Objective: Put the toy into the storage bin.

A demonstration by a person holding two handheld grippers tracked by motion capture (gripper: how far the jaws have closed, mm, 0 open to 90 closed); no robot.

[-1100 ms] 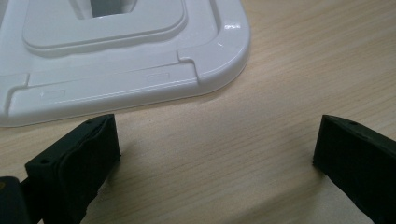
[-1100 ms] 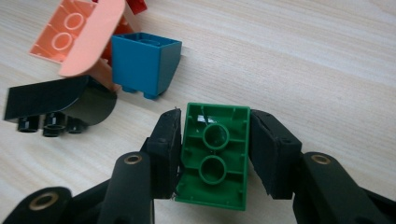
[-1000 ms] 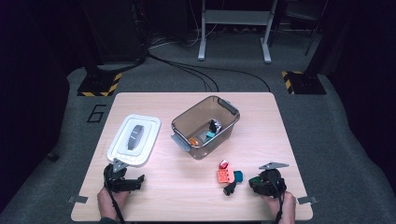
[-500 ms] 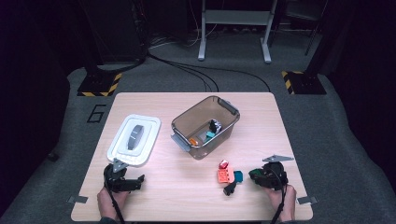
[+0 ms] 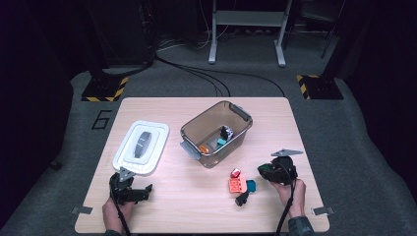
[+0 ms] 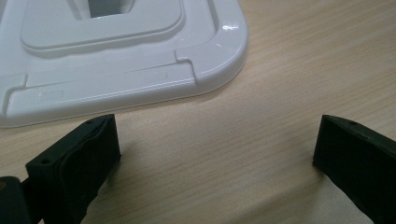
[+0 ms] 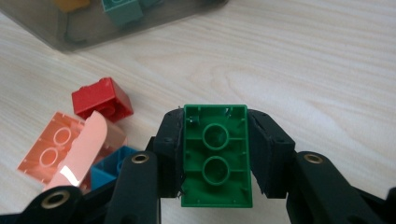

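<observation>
I have the right gripper (image 7: 215, 158) clamped on the green brick (image 7: 215, 156), hollow underside facing cam, lifted off table. Red brick (image 7: 100, 99), orange brick (image 7: 51, 151) & blue brick (image 7: 109, 170) lie just beside, at left in right gripper view. Bin (image 5: 216, 133) near, beyond them. Left gripper (image 6: 219, 158) wide, holding nothing, just beside white lid (image 6: 116, 60). Bare table (image 5: 305, 142) to the right.

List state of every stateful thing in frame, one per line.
Bin: open, lid off, a few bricks inside.
Lid: flat on the table, left of the bin.
Green brick: clamped, hollow side to the camera.
Right gripper: shut on the green brick.
Left gripper: open, empty, near the lid's edge.
Loose bricks: on the table.
</observation>
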